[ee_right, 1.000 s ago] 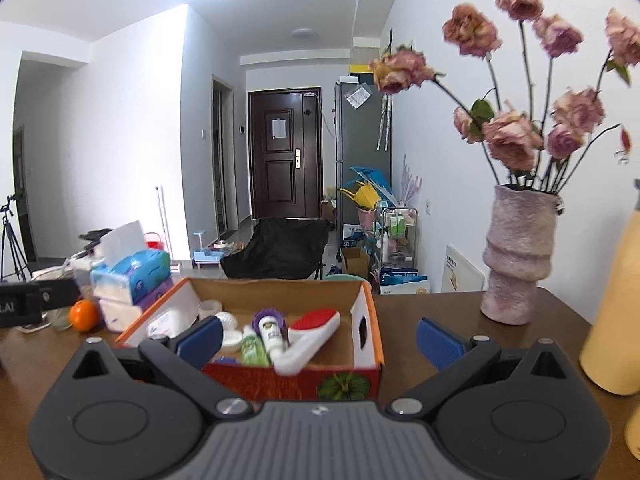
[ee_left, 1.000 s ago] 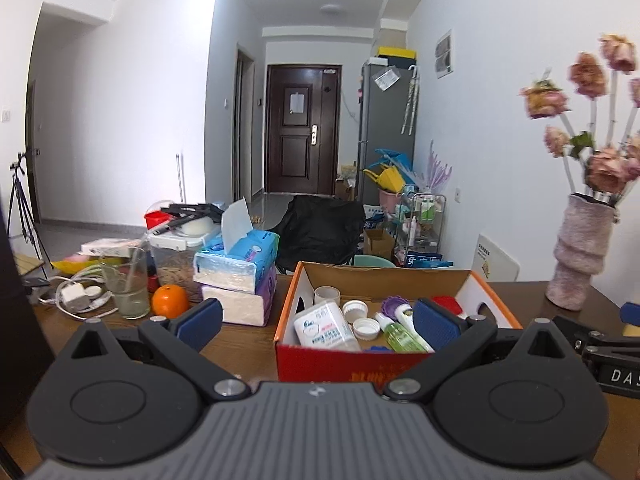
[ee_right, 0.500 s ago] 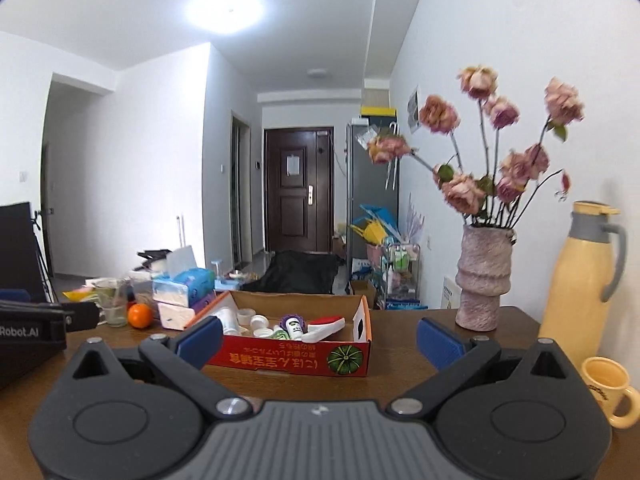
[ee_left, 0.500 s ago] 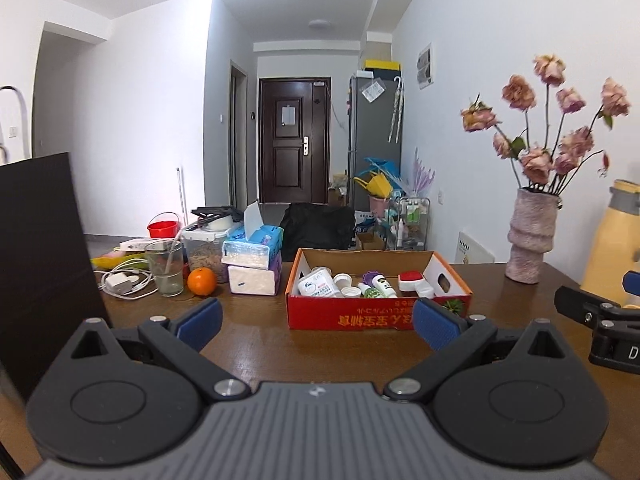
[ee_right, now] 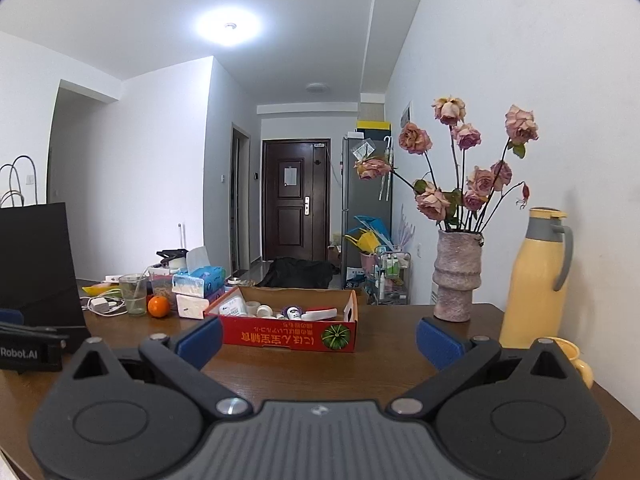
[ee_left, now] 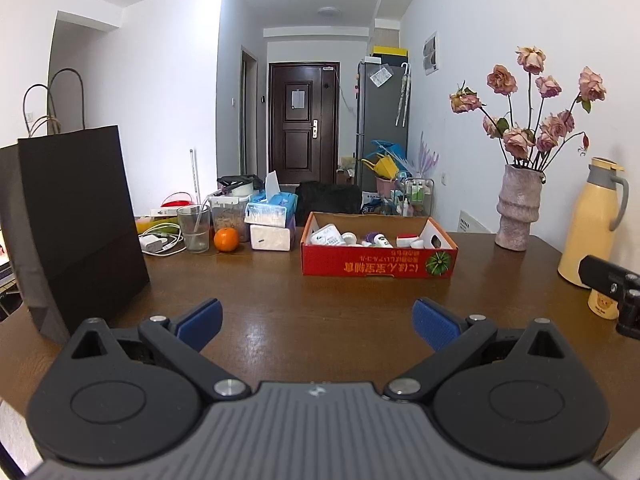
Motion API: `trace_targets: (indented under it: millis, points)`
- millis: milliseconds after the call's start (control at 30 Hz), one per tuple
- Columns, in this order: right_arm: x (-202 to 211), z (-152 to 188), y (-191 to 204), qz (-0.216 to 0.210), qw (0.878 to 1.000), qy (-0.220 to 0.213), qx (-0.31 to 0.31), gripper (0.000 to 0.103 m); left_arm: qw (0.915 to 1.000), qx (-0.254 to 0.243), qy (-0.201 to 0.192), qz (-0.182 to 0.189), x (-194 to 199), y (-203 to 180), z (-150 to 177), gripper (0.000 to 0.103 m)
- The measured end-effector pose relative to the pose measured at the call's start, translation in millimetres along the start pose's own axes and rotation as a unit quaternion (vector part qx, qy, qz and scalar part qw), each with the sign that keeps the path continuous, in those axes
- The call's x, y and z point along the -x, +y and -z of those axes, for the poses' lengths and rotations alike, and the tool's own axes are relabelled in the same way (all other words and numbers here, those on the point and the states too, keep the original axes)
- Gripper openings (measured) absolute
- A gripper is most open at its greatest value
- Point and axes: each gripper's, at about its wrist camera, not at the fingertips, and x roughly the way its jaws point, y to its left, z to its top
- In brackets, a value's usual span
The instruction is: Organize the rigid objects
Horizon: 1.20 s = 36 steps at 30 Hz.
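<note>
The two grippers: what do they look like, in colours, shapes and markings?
The left gripper and the right gripper look alike: a grey ribbed body, two round black discs with silver pivot screws, and black arms ending in ridged blue pads. In the right wrist view, the left gripper's black side bar shows white lettering "Robot.AI". No cables or sleeves show.

A box [ee_left: 379,264] sits mid-table [ee_left: 280,312] with small bottles [ee_left: 326,235] inside. Left of it lie tissue packs [ee_left: 271,222], then an orange [ee_left: 226,239], a glass [ee_left: 193,228] and a paper bag [ee_left: 76,216]. A vase [ee_left: 517,208] and a flask [ee_left: 592,220] stand to its right.
</note>
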Motion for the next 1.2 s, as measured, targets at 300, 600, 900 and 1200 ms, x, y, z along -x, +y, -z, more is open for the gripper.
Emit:
trace_targets:
  millis: [300, 600, 900, 1200]
  points:
    - [31, 3, 1, 0.005, 1.000, -0.011, -0.002, 0.103, 0.9999, -0.005, -0.011, 0.004, 26, -3, 8, 0.103]
    - [32, 5, 0, 0.005, 1.000, -0.008, -0.001, 0.103, 0.9999, -0.008, -0.007, 0.009, 27, -6, 11, 0.103]
    - [32, 5, 0, 0.006, 1.000, -0.008, -0.001, 0.103, 0.9999, -0.007, -0.007, 0.009, 27, -7, 11, 0.103]
    - [34, 4, -1, 0.006, 1.000, -0.008, 0.000, 0.103, 0.9999, -0.007, -0.007, 0.013, 28, -7, 11, 0.103]
